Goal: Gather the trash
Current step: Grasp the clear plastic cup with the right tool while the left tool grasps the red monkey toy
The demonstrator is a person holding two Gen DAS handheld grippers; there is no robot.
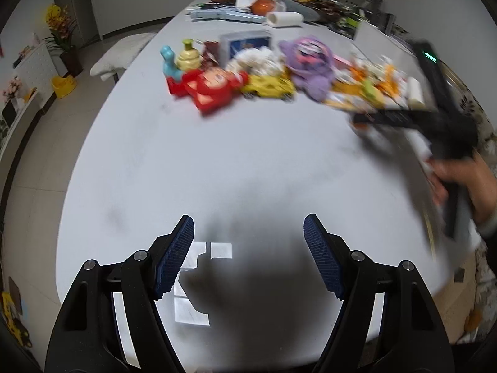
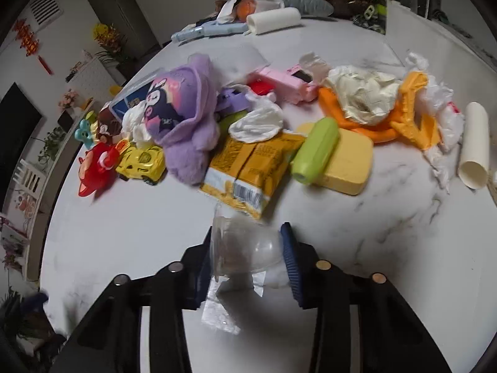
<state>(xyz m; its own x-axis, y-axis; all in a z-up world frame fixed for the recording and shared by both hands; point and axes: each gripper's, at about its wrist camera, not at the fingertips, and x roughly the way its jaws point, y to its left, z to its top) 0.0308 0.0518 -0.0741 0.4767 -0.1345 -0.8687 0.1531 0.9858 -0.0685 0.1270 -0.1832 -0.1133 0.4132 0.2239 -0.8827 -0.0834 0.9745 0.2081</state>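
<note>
A crumpled clear plastic cup (image 2: 245, 251) sits pinched between the pads of the right gripper (image 2: 248, 255), lifted over the near edge of the white marble table (image 2: 403, 233), apparently picked as trash. Beyond it, toward the table's middle, lie a yellow snack wrapper (image 2: 248, 171), crumpled white tissues (image 2: 257, 122), a purple plush toy (image 2: 183, 118) and a yellow toy car (image 2: 141, 161). The left gripper (image 1: 248, 255) hangs spread and empty over bare tabletop, probably free for the next piece.
</note>
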